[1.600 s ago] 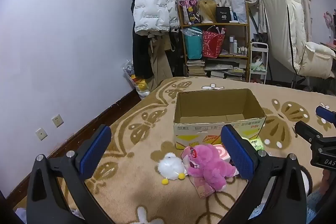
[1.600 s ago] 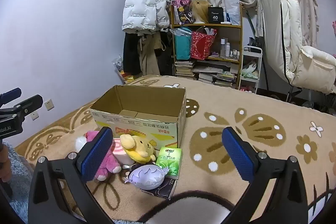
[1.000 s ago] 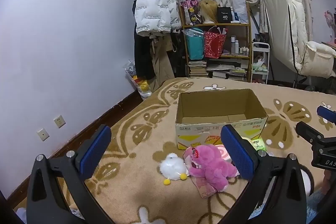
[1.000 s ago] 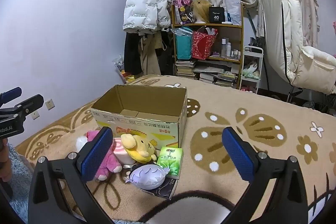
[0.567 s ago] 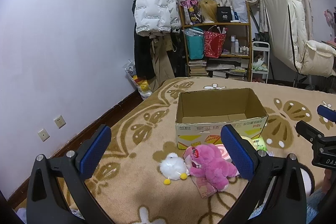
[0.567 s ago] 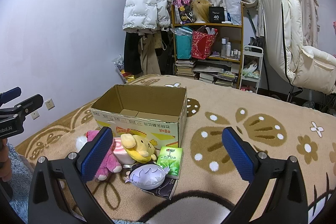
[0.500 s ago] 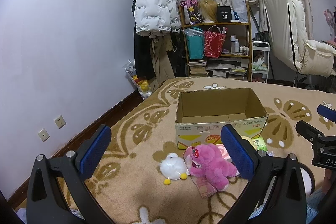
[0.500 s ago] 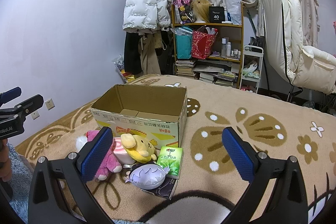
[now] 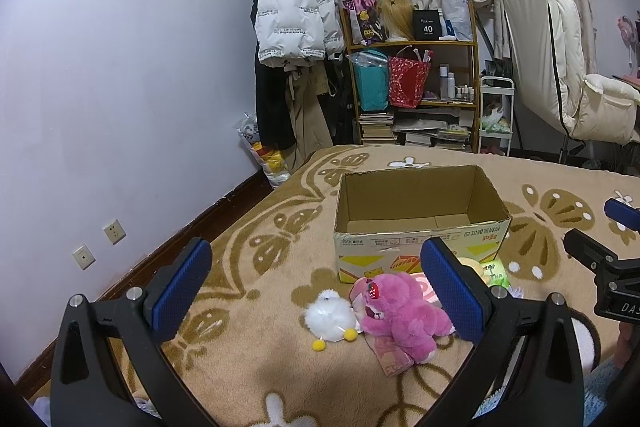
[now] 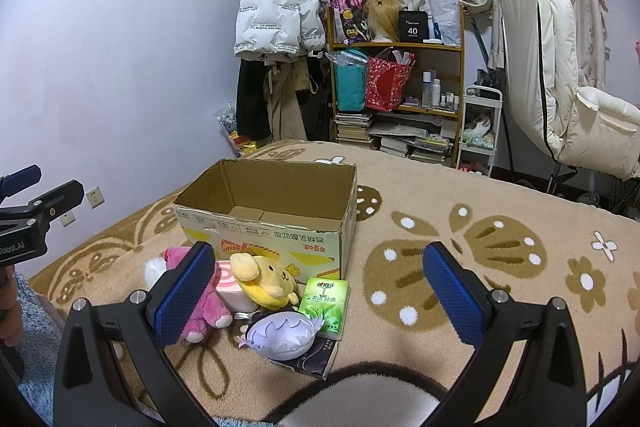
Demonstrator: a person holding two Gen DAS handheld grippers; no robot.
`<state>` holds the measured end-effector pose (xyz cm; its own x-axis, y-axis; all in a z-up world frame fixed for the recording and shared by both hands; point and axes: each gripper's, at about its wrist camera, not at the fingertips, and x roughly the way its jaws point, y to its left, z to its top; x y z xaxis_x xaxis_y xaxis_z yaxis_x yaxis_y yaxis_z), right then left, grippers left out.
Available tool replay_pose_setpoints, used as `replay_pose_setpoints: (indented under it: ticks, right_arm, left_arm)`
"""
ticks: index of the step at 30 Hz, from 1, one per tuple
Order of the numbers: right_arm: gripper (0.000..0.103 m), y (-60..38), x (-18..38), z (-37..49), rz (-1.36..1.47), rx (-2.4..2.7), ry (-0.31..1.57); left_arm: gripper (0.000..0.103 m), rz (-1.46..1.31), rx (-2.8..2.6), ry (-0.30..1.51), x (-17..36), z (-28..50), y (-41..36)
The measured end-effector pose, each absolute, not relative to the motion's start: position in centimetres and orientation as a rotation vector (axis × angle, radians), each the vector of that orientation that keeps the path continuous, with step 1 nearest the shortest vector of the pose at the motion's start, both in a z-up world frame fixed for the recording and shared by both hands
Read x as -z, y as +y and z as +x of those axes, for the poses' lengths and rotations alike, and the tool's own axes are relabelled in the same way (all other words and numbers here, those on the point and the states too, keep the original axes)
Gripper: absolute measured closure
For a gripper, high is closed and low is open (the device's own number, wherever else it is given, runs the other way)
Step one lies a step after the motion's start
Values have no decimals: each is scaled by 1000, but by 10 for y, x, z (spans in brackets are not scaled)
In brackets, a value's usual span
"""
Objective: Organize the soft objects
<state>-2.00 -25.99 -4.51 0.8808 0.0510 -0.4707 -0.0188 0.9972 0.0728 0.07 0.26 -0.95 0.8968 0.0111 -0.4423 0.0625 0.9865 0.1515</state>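
Left view: my left gripper (image 9: 316, 283) hangs spread wide, empty, above the pink plush (image 9: 400, 311) lying before the empty cardboard box (image 9: 420, 227). Right view: my right gripper (image 10: 320, 291) gapes too, over the yellow plush (image 10: 264, 281) touching the box front.

Box floor (image 9: 404, 225) partly hidden by near wall; yellow plush (image 9: 474, 264) mostly behind finger.

Both my views: dim, even indoor light with a cool cast on the wall (image 9: 120, 67). Shadows under the plush toys (image 10: 256, 291) are soft and short. Strong fisheye bending curves the edges; black vignette fills the corners. Focus is sharp throughout, without glare.
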Motion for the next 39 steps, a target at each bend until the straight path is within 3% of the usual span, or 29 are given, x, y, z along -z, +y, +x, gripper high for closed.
replay_pose_setpoints:
  ticks: [39]
  right_arm:
    - [0, -259, 45, -20, 66, -37, 496]
  left_arm:
    - [0, 170, 27, 462, 12, 1, 3]
